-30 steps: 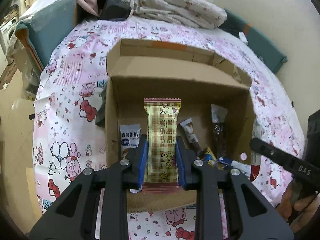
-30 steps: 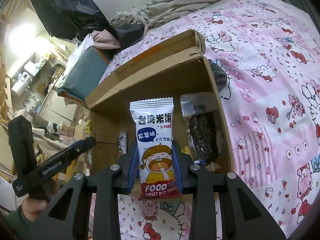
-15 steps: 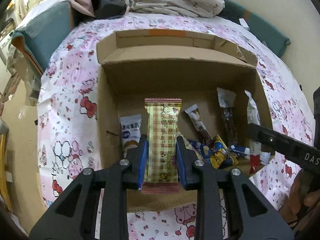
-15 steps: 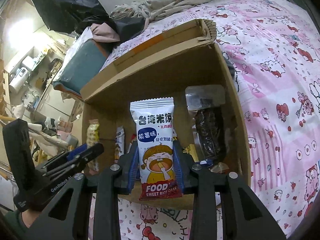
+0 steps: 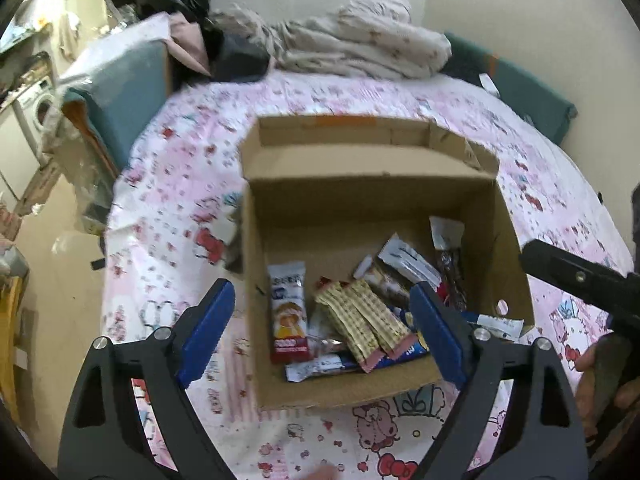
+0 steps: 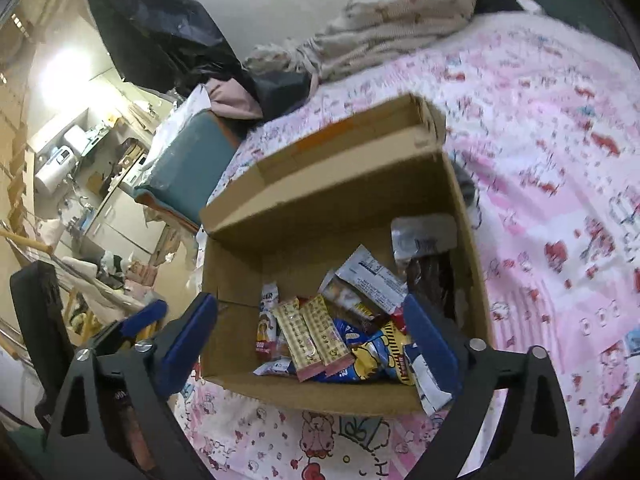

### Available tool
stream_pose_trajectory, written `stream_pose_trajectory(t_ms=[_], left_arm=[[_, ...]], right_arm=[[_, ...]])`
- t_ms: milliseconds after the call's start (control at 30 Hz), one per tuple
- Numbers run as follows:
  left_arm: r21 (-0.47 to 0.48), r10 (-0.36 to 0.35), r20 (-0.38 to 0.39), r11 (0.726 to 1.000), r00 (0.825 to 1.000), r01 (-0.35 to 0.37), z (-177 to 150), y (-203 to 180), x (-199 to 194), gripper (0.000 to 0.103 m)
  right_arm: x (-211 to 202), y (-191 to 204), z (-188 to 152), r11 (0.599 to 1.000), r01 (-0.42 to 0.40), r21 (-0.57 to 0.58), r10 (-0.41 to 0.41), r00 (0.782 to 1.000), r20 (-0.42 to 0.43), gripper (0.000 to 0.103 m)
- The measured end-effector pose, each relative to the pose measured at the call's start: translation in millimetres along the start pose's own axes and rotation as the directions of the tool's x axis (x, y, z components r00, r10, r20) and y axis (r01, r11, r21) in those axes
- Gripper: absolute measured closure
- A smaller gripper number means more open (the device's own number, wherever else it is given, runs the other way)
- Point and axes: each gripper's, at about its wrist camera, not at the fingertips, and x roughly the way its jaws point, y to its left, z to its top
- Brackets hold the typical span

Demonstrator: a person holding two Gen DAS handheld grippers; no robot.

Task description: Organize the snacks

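An open cardboard box (image 5: 360,200) (image 6: 320,208) sits on the pink Hello Kitty bedsheet and holds several snack packets. A checked yellow wafer packet (image 5: 360,320) (image 6: 312,336) lies in it beside a white rice cake packet (image 5: 288,312) (image 6: 267,322) and a dark brown bar (image 5: 450,264) (image 6: 428,276). My left gripper (image 5: 320,332) is open and empty above the box's near edge. My right gripper (image 6: 312,348) is open and empty above the same edge. Each gripper shows at the edge of the other's view.
A rumpled blanket (image 5: 360,48) and dark clothes (image 5: 180,8) lie at the far end of the bed. A teal cushion (image 5: 116,92) stands at the bed's left edge, with floor and room clutter beyond. A teal pad (image 5: 516,84) lines the right wall.
Both grippers have opened. The wafer packet left the left gripper and the rice cake packet left the right one; both now lie in the box. Both grippers have pulled back and up.
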Motion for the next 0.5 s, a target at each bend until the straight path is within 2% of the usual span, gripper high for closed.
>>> stream_pose_trajectory(t_ms=[200,300,400,500], left_arm=[[-0.018,0.028,0.066,0.999,0.997,-0.027,-9,9,-39,0.016],[-0.040,0.031,0.094,0.999,0.995,-0.028,-18,15,-60,0.015],[-0.055,0.041,0.131,0.998,0.991,-0.034,-26,20,-78,0.002],[-0.048,0.045,0.180,0.998,0.983,-0.037,-37,24,-96,0.000]], right_arm=[[-43,21,-9,0.996,0.082,-0.048,-0.077,0.992,0.096,0.000],[-63,32,-19,0.986,0.149,-0.080,-0.137,0.980,0.143,0.000],[-81,40,-33,0.974,0.205,-0.102,-0.182,0.964,0.195,0.000],[-91,48,-45,0.961,0.248,-0.119,-0.219,0.953,0.211,0.000]])
